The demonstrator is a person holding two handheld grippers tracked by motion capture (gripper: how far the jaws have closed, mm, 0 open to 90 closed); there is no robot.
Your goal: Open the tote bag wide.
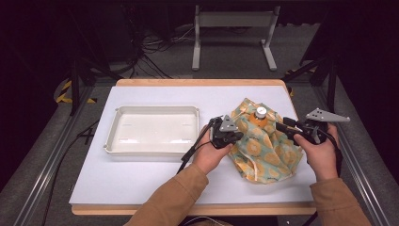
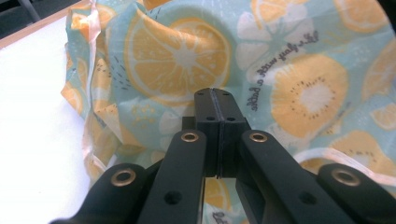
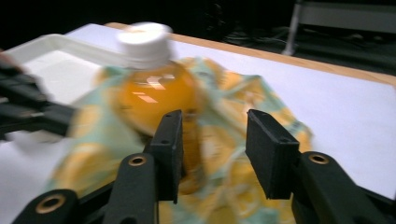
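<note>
The fruit-print cloth (image 1: pixel 263 146) lies bunched on the right side of the desk (image 1: pixel 141 179), wrapped around an orange bottle (image 1: pixel 259 117). The left claw (image 2: pixel 216 105) is squeezed shut at the cloth's left edge. The right claw (image 3: pixel 212 140) is partly open, with nothing gripped. A white tray (image 1: pixel 153 150) sits left.

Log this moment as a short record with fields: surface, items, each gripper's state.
surface: white table top
tray: white tray, left of the cloth
cloth: fruit-print cloth bunched around the bottle
bottle: orange bottle, white cap, rising out of the cloth
left gripper: jaws shut, tips against the cloth; whether a fold is pinched cannot be told
right gripper: jaws apart, nothing pressed between them
</note>
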